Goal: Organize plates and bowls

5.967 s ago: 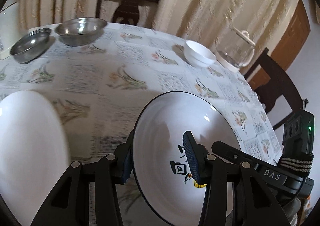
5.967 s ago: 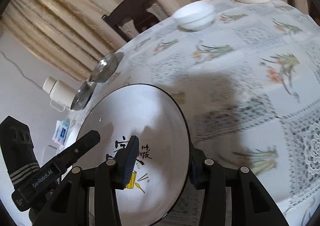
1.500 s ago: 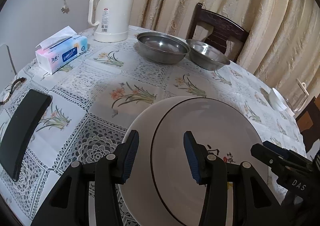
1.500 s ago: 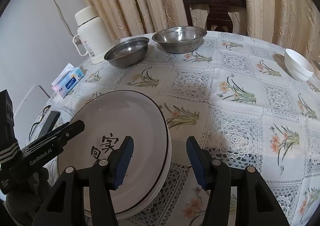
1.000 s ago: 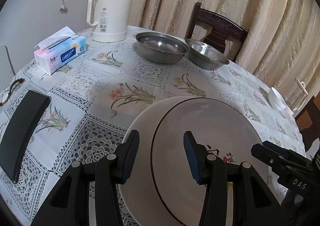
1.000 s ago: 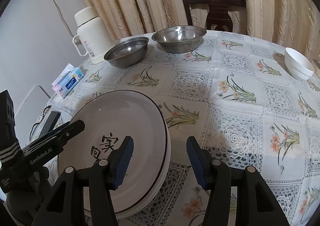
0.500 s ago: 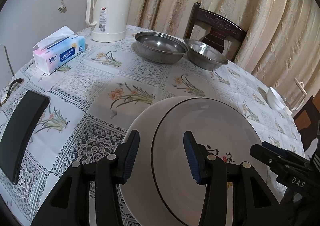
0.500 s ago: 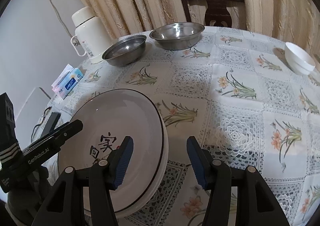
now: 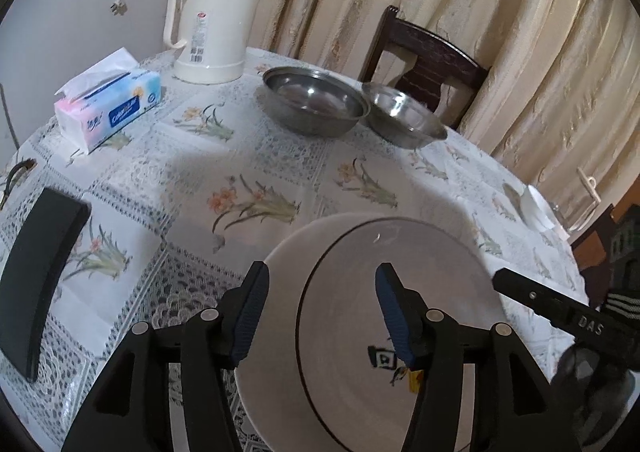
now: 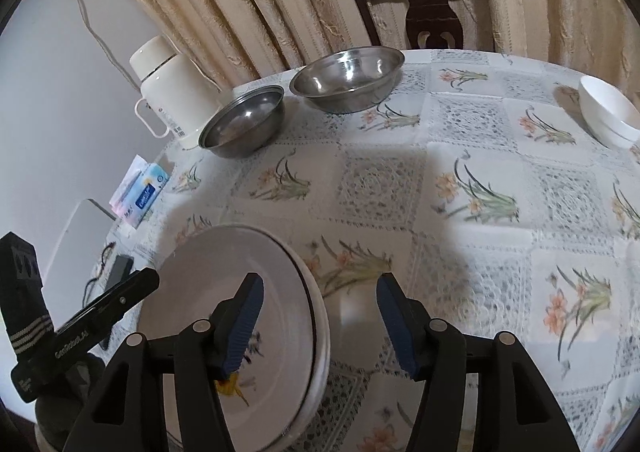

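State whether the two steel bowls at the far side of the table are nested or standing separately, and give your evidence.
Separate. The left steel bowl and the right steel bowl each sit on the tablecloth, rims side by side, both empty.

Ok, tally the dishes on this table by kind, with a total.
Steel bowls: 2
White bowls: 1 stack; number in it cannot be told
Stacked plates: 2, black-rimmed plate on a plain white plate
Total: 5 if the stack counts as one
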`<state>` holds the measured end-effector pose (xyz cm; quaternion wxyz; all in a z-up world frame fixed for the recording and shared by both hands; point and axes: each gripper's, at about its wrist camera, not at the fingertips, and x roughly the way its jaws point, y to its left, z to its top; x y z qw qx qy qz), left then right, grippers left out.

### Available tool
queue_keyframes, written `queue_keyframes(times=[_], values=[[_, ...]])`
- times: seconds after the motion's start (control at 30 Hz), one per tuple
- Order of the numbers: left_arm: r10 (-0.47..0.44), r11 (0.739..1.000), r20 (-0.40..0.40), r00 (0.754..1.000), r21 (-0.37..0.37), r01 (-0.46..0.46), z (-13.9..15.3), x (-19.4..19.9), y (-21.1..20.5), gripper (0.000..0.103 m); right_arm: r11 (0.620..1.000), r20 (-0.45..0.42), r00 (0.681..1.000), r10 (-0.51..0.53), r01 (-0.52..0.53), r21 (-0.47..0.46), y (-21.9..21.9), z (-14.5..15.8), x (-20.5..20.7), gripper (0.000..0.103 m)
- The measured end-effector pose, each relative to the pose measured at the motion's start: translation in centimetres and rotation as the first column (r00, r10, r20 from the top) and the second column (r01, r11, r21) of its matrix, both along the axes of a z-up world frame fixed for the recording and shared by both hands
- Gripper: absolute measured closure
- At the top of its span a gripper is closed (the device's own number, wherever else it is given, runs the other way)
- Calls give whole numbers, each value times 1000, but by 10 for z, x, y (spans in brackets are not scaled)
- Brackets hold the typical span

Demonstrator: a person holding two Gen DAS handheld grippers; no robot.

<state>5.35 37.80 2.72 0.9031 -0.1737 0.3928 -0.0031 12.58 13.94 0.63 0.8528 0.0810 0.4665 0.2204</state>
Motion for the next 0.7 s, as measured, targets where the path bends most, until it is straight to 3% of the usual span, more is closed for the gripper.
queue_keyframes(times=[0.43,0.7], values=[[-52,999,13,999,2,52,30,61,26,43,998,-43,998,54,-53,29,25,22,66,40],[-72,997,-31,997,-31,71,24,115,47,43,994,-125,987,99,-92,64,59,13,117,40]])
